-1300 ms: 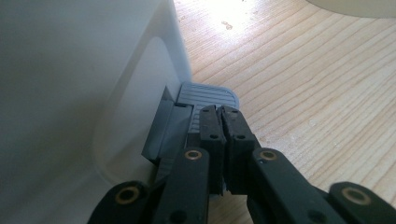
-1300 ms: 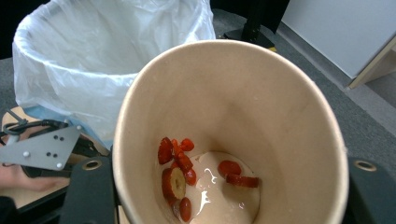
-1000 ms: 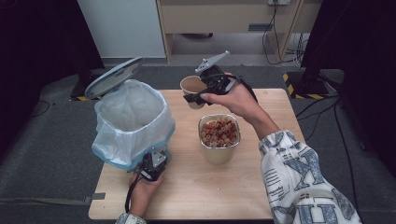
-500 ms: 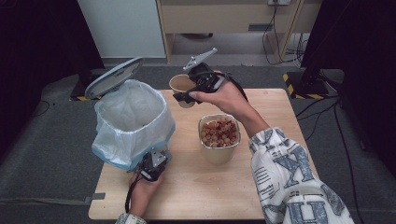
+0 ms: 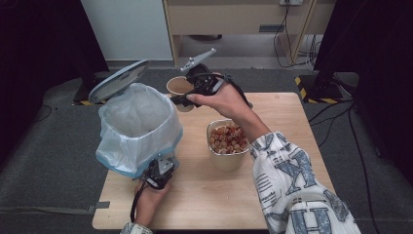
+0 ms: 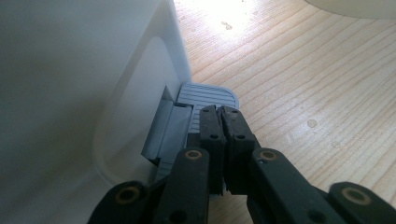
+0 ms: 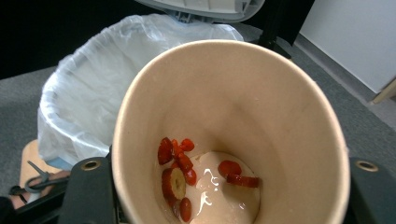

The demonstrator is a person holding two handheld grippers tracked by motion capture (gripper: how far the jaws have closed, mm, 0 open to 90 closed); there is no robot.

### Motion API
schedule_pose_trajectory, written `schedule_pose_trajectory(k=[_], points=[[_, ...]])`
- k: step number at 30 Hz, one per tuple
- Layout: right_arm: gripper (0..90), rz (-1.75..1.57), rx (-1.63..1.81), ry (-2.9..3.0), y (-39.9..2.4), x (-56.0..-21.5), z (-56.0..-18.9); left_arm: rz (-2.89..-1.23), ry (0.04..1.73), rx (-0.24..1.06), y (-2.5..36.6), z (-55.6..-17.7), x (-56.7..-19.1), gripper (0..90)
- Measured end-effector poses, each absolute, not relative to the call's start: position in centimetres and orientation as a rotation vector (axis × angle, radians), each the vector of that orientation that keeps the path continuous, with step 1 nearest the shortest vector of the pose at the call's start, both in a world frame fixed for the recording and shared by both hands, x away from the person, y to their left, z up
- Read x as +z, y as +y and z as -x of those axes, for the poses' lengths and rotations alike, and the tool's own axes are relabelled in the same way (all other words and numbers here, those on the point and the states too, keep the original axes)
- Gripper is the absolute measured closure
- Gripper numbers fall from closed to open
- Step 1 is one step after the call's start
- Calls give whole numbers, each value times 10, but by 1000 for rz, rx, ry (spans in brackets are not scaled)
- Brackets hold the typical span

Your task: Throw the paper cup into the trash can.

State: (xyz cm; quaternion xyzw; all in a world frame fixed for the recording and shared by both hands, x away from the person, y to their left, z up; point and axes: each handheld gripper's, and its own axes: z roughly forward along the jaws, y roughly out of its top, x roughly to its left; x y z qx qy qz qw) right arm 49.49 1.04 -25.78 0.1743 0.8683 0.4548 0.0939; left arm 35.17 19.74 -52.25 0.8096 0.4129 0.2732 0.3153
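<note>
My left gripper [image 5: 158,170] [image 6: 220,114] is shut with nothing between its jaws, and its tips rest on the grey pedal [image 6: 205,95] at the foot of the white bin [image 5: 139,126]. The bin's lid [image 5: 118,80] stands raised, and a clear bag lines the bin. My right gripper [image 5: 187,100] [image 7: 229,186] is shut on a tan paper cup [image 5: 179,87] [image 7: 243,93], held in the air by the bin's far right rim. In the cup lie a few red fruit slices [image 7: 180,163] in creamy liquid.
A tan bowl [image 5: 228,144] full of red-brown fruit stands mid-table, just right of the bin. The wooden table [image 5: 292,126] has bare room at the right and front. Dark floor, cables and a cabinet lie beyond it.
My right hand has carried the cup leftward, closer to the open bin. The left gripper has stayed on the pedal and the lid has stayed up.
</note>
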Motion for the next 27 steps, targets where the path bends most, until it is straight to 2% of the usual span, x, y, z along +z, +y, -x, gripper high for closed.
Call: schedule_pose_trajectory(k=[8,27], points=[[341,-535,1400,2577,16,-258,-495,-2132,1088,717,198,-352,-522,870],[334,-502,1492,2618,57,-267,-489,-2134,1087,715,197,-352,-522,871]])
